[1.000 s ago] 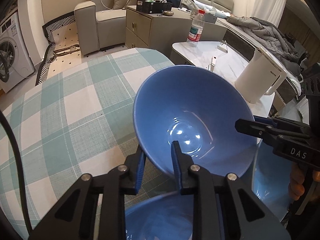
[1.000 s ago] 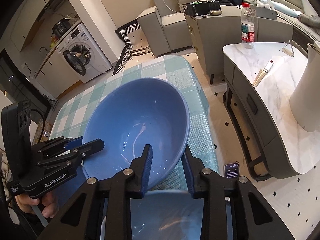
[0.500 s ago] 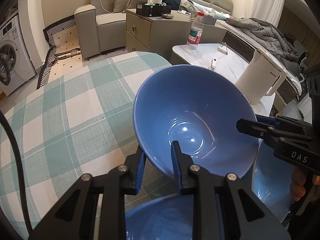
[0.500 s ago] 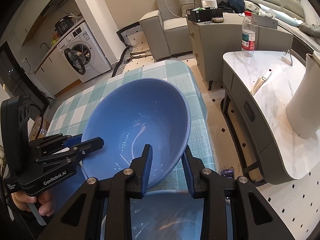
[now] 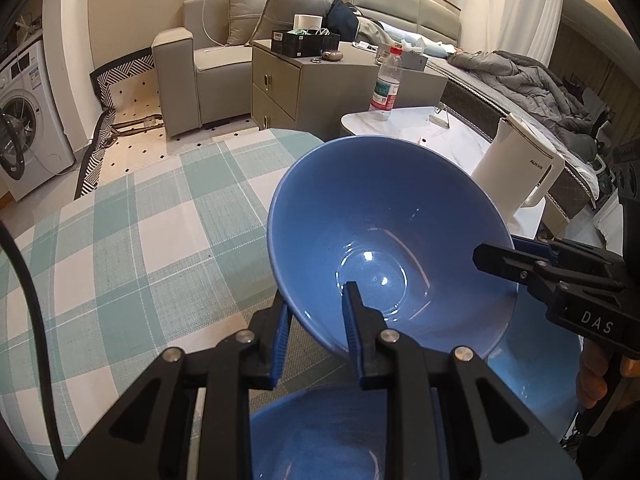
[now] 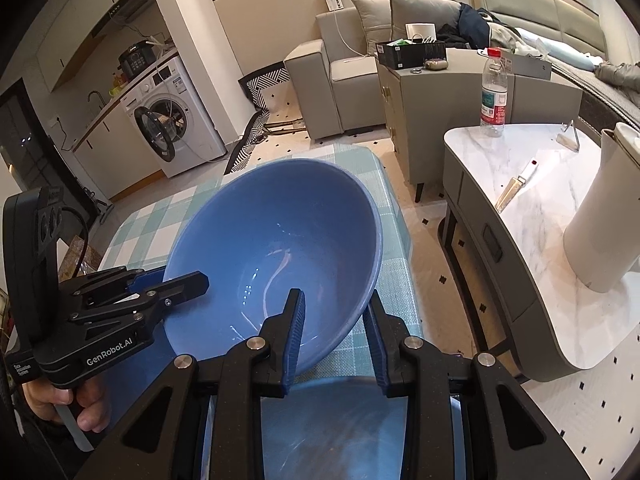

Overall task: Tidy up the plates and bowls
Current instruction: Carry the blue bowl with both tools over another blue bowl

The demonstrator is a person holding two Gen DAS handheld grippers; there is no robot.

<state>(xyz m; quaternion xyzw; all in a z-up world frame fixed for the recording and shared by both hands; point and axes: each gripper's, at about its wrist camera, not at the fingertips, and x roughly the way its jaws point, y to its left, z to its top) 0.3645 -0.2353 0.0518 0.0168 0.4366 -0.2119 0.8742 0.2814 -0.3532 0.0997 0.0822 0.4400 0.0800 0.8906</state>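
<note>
You have the blue bowl (image 5: 384, 248) pinched at opposite rims by your left gripper (image 5: 316, 328) and right gripper (image 6: 336, 336), tilted above another bowl (image 6: 352, 432) on the worktop (image 5: 120, 240); nesting it remains.

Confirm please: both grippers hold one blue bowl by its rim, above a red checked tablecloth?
Not quite. The checked tablecloth is teal and white, not red, as the left wrist view shows. The left gripper and right gripper do clamp the blue bowl by its rim.
</note>
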